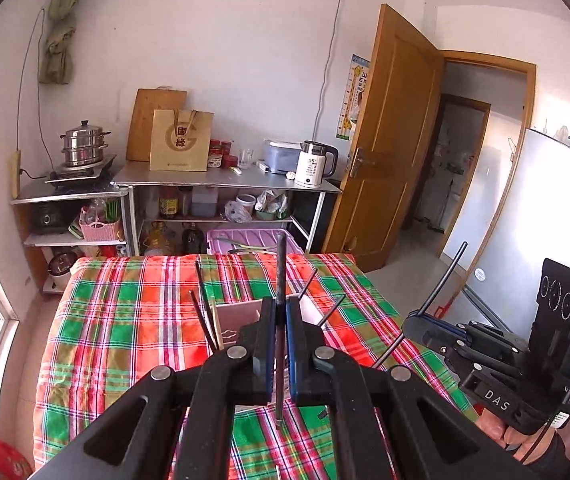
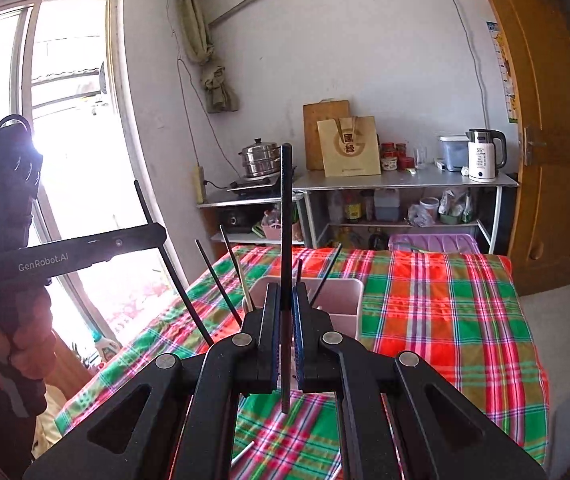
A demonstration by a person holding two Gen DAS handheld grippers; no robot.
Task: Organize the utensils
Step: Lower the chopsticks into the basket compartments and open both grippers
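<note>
While both your tools hang above the red-green-white plaid tablecloth (image 1: 125, 320), each is clamped on one thin dark chopstick. Your left gripper (image 1: 281, 312) has its blue-padded jaws pinched nearly closed on the dark chopstick (image 1: 281, 264), which stands about upright, w/ its top well above the fingertips and its lower end poking out below the pads over the cloth. Your right gripper (image 2: 285, 300) does the same: jaws squeezed tight on a second dark chopstick (image 2: 286, 208), also near vertical, tip sticking up past the fingers, bottom end showing under the pads. Just ahead of both tools sits the pale pink rectangular plastic utensil holder (image 2: 337, 300) on the cloth, approx. mid-table, w/ several more dark sticks (image 2: 221, 276) leaning out of it at angles, plus one lighter wooden one (image 2: 245, 284). In the left wrist view the right tool shows at the right edge w/ your hand under it; in the right wrist view the left tool shows at the left edge. One light stick (image 2: 243, 454) lies flat on the cloth below your right tool.
</note>
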